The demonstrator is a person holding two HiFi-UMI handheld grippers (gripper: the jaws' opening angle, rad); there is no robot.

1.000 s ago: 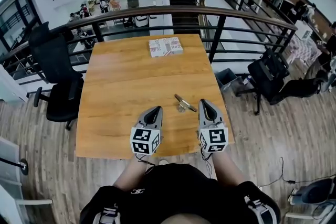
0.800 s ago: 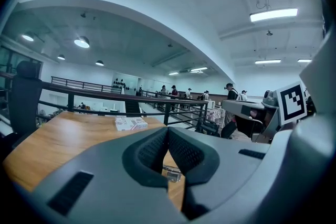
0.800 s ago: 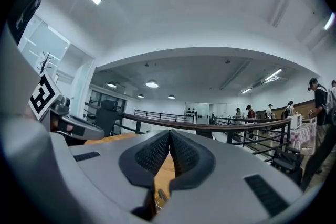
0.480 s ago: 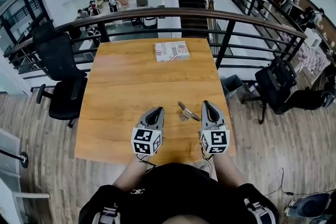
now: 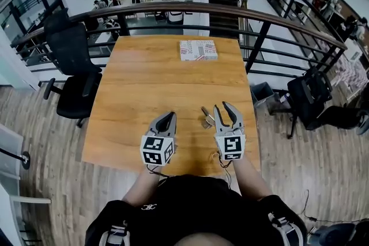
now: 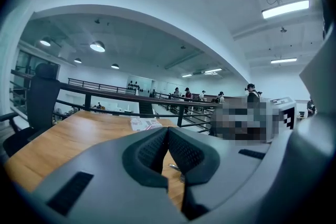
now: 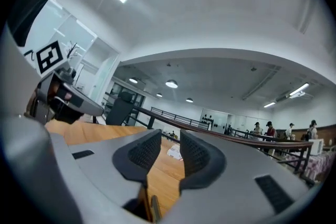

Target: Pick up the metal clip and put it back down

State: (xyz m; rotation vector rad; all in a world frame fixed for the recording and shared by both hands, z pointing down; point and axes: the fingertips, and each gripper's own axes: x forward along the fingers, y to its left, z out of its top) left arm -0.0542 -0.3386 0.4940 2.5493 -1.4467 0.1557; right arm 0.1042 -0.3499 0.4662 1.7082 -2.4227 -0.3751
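The metal clip (image 5: 206,117) lies on the wooden table (image 5: 144,83), near its front right part. My right gripper (image 5: 224,108) hovers just right of the clip. Its jaws are opening, nothing is between them, and its left finger comes close beside the clip. In the right gripper view the gap between the pads (image 7: 168,140) shows only table. My left gripper (image 5: 165,118) is shut and empty, left of the clip. From the left gripper view the clip (image 6: 176,168) shows just past the closed jaw tips (image 6: 168,131).
A flat printed box (image 5: 198,49) lies at the table's far edge, by the black railing (image 5: 259,37). A black office chair (image 5: 72,66) stands left of the table. The table's front edge (image 5: 115,165) is close to my body.
The right gripper's jaws have gone from shut to apart. The head view has shifted, so the table sits a little differently in frame. The clip lies in the same place.
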